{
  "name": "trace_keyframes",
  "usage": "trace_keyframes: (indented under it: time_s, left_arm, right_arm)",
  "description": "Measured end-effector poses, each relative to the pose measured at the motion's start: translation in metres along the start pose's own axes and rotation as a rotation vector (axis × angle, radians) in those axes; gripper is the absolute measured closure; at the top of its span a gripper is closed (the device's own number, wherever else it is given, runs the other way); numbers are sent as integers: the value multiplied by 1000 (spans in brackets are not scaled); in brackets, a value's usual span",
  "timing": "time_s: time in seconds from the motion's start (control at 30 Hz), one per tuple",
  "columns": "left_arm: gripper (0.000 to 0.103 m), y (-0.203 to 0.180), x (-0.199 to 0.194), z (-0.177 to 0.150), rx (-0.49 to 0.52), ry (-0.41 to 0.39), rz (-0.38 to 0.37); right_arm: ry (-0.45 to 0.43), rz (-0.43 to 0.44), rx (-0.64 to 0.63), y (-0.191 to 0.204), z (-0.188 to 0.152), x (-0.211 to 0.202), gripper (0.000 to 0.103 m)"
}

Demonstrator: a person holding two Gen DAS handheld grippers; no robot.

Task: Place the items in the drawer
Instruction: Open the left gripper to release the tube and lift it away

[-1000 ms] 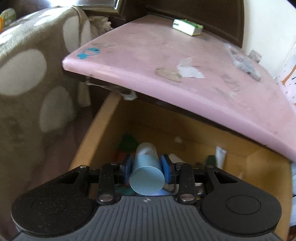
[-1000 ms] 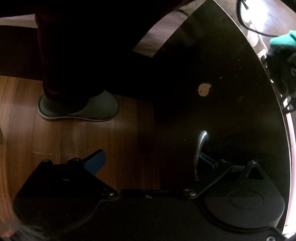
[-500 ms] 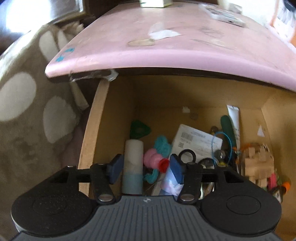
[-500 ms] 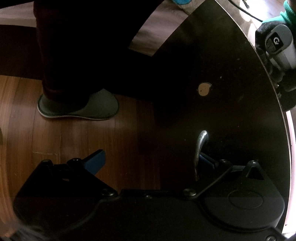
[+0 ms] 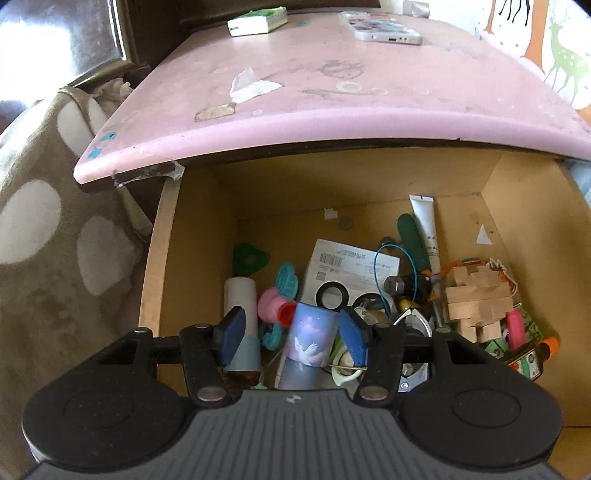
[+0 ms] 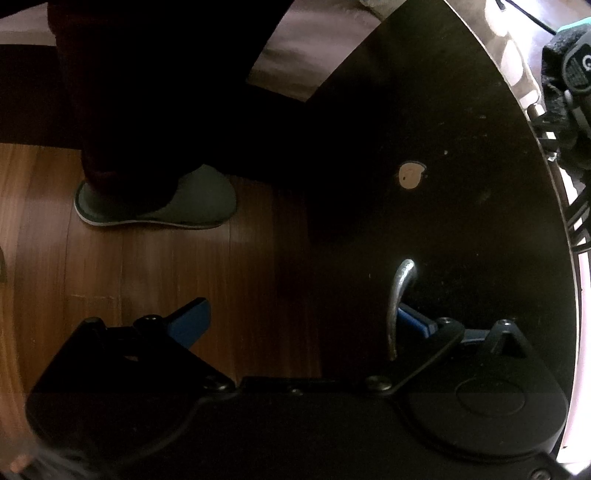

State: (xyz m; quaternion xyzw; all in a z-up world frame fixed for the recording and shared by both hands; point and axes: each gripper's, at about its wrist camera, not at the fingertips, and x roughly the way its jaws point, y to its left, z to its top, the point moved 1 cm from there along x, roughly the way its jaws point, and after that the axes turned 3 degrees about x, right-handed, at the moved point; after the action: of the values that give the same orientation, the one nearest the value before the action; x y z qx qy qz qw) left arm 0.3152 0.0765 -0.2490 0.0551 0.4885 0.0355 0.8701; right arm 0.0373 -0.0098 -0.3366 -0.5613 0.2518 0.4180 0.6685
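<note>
The wooden drawer (image 5: 159, 266) stands pulled open under the pink table top (image 5: 332, 96). My left gripper (image 5: 291, 334) is open above its front part. A white and light blue tube (image 5: 240, 295) lies in the drawer at the left, just beyond the left finger. A blue tube with a white dove print (image 5: 312, 339) lies between my fingers, lower down in the drawer. My right gripper (image 6: 299, 321) is open by the dark drawer front (image 6: 443, 221), its right finger behind the metal handle (image 6: 399, 295).
The drawer holds a paper label (image 5: 351, 266), a white tube (image 5: 424, 229), scissors (image 5: 332, 295), wooden blocks (image 5: 476, 299) and a pink toy (image 5: 273, 306). A phone (image 5: 380, 27) and a green-white box (image 5: 256, 22) lie on the table top. A spotted blanket (image 5: 55, 240) hangs left. A slippered foot (image 6: 159, 199) stands on the wood floor.
My left gripper has opened and let go of the white and light blue tube, which now lies in the drawer. The gripper has drawn back and up. The right gripper has not moved.
</note>
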Motion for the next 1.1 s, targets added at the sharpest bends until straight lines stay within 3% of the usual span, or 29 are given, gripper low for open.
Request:
trace_keyframes:
  time_s: [0.53,0.67,1.1]
  left_arm:
    - [44,0,-20,-1,-7,-43,-31]
    - [36,1,-26,-1,-11,-60,-34]
    - [36,22,-66,-18,-113,-139,-73]
  right_arm:
    - [40,-10,-22,3,3,4,0]
    - [46,-4,-8,2,5,5,0]
    - [27,-55,15,10,1,5,1]
